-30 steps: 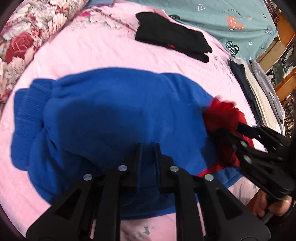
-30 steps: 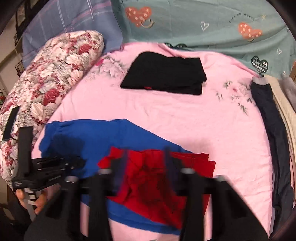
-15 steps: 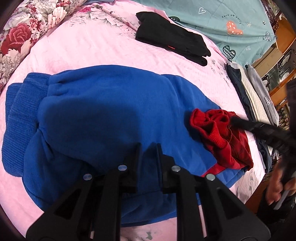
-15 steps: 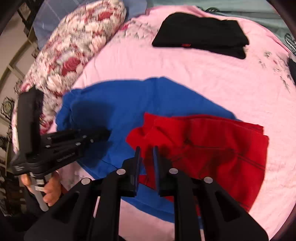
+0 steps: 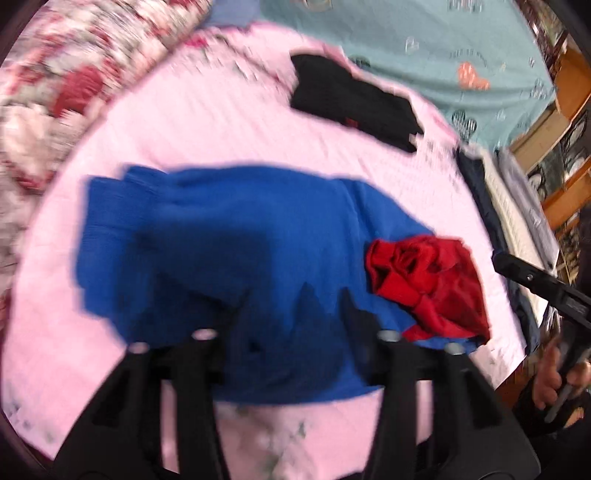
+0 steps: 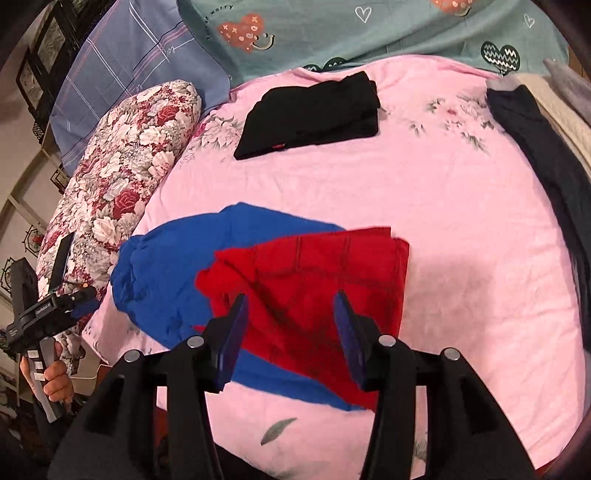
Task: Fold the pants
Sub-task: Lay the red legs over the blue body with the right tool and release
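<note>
Reading "full of worry" on the teal heart-print sheet (image 6: 369, 33) at the far side. Lying on the pink floral bed cover (image 6: 461, 192): blue pants (image 6: 166, 266) near, folded, with a red garment (image 6: 314, 273) on their right end; black folded clothes (image 6: 314, 110) far; floral pillow (image 6: 122, 173) left; stacked garments (image 6: 546, 158) right. Left gripper (image 5: 295, 314) and right gripper (image 6: 290, 321) hovering above, fingers opening, gripping nothing.
</note>
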Tool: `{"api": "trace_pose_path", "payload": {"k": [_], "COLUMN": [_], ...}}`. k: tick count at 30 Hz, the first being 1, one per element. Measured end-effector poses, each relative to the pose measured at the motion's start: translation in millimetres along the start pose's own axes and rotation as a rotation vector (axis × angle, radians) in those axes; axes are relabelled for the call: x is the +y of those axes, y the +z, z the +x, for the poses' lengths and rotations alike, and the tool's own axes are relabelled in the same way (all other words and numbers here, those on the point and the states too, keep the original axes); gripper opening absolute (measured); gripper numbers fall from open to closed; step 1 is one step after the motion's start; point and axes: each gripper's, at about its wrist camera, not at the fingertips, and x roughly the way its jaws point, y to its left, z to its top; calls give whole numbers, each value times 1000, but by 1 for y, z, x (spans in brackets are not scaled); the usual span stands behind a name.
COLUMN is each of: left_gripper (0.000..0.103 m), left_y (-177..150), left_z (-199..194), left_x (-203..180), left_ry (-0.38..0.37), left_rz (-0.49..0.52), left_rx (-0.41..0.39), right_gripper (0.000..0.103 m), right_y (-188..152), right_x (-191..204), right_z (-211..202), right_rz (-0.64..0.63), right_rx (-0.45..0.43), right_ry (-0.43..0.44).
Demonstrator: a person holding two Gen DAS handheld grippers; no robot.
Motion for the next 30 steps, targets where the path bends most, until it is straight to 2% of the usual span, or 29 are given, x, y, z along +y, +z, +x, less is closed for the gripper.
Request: {"api": "trace_pose_path", "payload": {"k": [3,5,9,15,20,22,27,29,30], "left_gripper": [67,69,69,69,72,79,84,81,59], "left_y": [-6,-12,-33,-52,-39,-29,9,20,23], "left_z": [-39,-56,-65,-30,-17,-9,19,25,27], "left_x": [17,33,65,89,85,84,86,91,93], "left_ry": [1,10,28,-57,18,23,47,32,32], "left_rz": [-72,-147,-321,-521,-514,-496,-437,-445,-445], "left_rx": [-74,-93,-63,25,-3,-5,0,-2,-7], "right_gripper": [49,49,49,49,49,49,49,49,49], "right_y": [-13,-18,-27,-36,-39,-40,-32,-25,-20], "right_x": [-13,-15,-20,-40,-41,-39,-26,-12,-2], "right_z": [-13,-18,-31,-41,-42,-43,-27,-18,-12], "right_rz": [10,0,-10,57,60,59,60,33,13], "right_rx": [15,21,3,-16,-3,4,47,64,75], "right_ry": [52,74,79,67,47,29,7,18,35]}}
